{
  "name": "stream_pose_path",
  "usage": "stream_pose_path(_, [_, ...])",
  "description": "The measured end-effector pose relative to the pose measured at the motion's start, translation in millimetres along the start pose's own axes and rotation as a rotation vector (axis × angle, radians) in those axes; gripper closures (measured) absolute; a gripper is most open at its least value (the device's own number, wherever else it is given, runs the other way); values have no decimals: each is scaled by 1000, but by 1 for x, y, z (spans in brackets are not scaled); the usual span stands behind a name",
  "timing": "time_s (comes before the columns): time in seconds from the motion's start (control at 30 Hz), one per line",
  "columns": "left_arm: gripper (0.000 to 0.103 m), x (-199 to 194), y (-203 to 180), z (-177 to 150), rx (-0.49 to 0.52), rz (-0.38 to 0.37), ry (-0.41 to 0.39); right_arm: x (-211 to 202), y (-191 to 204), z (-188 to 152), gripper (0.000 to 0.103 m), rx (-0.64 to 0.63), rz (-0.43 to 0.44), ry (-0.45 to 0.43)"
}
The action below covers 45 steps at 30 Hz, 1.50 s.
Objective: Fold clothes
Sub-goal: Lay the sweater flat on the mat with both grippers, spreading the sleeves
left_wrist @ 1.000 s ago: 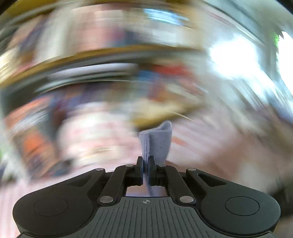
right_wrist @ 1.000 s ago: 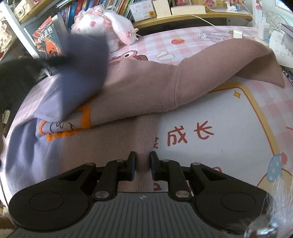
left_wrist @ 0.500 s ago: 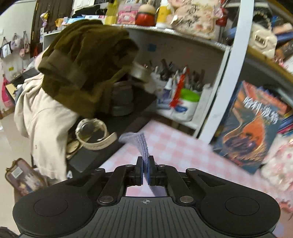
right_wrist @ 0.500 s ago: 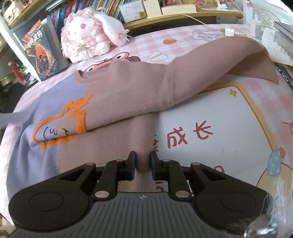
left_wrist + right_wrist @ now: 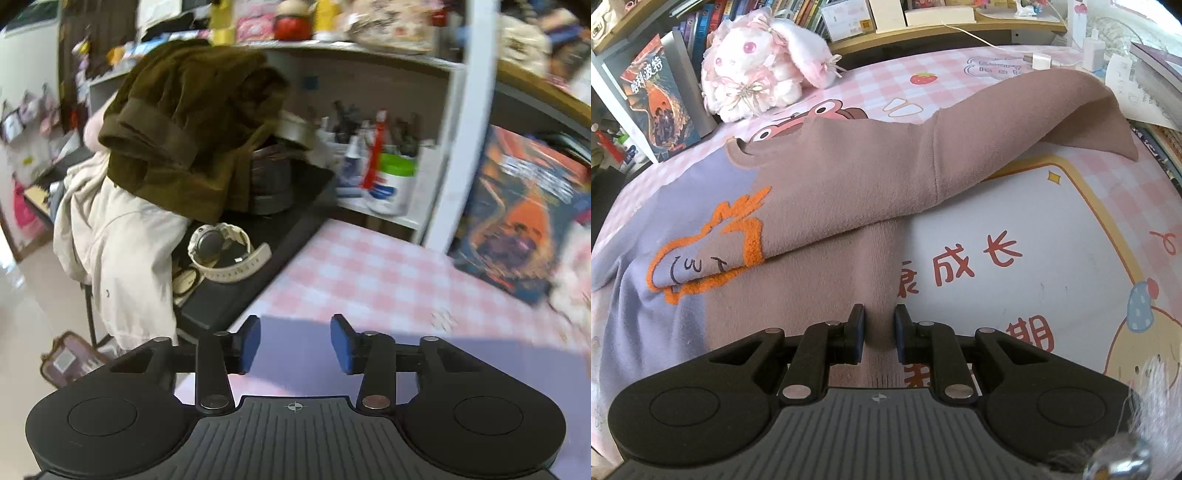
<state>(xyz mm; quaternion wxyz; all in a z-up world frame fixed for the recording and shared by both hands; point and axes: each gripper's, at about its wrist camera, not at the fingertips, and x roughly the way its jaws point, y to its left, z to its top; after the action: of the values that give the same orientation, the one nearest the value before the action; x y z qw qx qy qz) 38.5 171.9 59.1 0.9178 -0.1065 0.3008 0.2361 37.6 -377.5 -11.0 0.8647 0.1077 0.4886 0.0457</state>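
Evidently a fold was mid-way: the sweater [image 5: 827,206] lay on the pink checked bench [image 5: 960,70], its brown half doubled over toward the lilac side, one brown sleeve [image 5: 1027,122] trailing off to the right. The right gripper [image 5: 879,332] had its jaws narrowed around a ridge of brown knit near the hem. The left gripper [image 5: 294,341] hovered with jaws wide over lilac cloth [image 5: 295,354]; half a second earlier they had pinched that lilac fabric. Next, I judged, the trailing sleeve needed bringing in.
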Motion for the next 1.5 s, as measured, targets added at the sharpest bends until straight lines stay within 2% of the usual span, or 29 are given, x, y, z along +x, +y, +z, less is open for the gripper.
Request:
stream_pose_path(0.1, [52, -28, -20, -25, 88, -134, -7, 0, 2, -1, 89, -18, -10, -7])
stream_pose_path(0.2, [52, -39, -46, -47, 139, -272, 47, 0, 4, 2, 92, -16, 3, -5])
stream_pose_path(0.27, [52, -40, -61, -60, 135, -354, 106, -9, 3, 14, 93, 37, 68, -37])
stream_pose_path(0.37, [52, -36, -82, -77, 171, -414, 184, -33, 13, 39, 93, 81, 171, -123])
stream_pose_path(0.47, [52, -34, -88, -83, 187, -427, 207, -77, 30, 54, 93, 75, 324, -237])
stream_pose_path(0.5, [52, -33, -90, -85, 193, -431, 215, -85, 31, 52, 93, 61, 336, -249])
stream_pose_path(0.57, [52, -32, -94, -90, 204, -440, 230, -92, 29, 40, 93, 26, 305, -239])
stream_pose_path(0.67, [52, -30, -100, -96, 220, -452, 253, -69, 8, 9, 93, 48, 117, -76])
stream_pose_path(0.7, [54, -30, -102, -98, 226, -456, 261, -62, 0, -2, 93, 68, 81, -32])
stream_pose_path(0.8, [57, -28, -108, -104, 242, -469, 284, -53, -15, -32, 92, 106, 36, 34])
stream_pose_path(0.87, [67, -27, -112, -109, 253, -477, 299, -51, -18, -43, 92, 125, 25, 53])
stream_pose_path(0.9, [85, -26, -112, -109, 252, -483, 300, -51, -19, -46, 92, 132, 19, 52])
stream_pose_path(0.93, [99, -26, -113, -109, 250, -488, 302, -49, -18, -48, 92, 131, 11, 49])
stream_pose_path(1.03, [100, -28, -108, -110, 231, -492, 295, -39, -8, -54, 92, 103, -27, 39])
stream_pose_path(1.13, [100, -35, -94, -110, 186, -475, 271, -28, 5, -51, 92, 38, -62, -16])
stream_pose_path(1.3, [100, -36, -89, -113, 240, -433, 293, -8, 29, -38, 92, -91, -91, -133])
stream_pose_path(1.4, [99, -31, -100, -111, 248, -448, 288, -9, 27, -40, 92, -84, -86, -88])
stream_pose_path(1.5, [99, -25, -110, -108, 255, -463, 282, -26, 22, -54, 92, -44, 16, 19])
